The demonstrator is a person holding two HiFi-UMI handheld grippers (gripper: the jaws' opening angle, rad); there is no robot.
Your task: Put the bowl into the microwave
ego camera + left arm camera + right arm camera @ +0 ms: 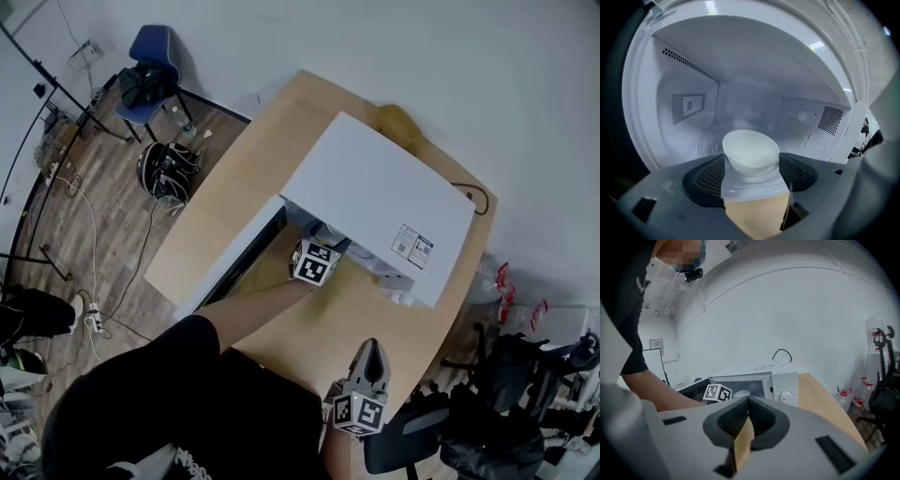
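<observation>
My left gripper (752,159) is inside the microwave (375,202), jaws clamped on the bowl (751,149). Right gripper (373,345): jaws together, empty, at bench (225,202) near edge.

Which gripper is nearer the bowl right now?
Left. The left gripper is at the open microwave with the bowl between its jaws. The right gripper is outside the microwave near the table edge, jaws together.

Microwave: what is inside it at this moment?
A white bowl, held tilted between the jaws of the left tongs over the glass plate, and bare walls with vent holes. The tongs cover the front floor; the spot under the bowl is hidden.
</observation>
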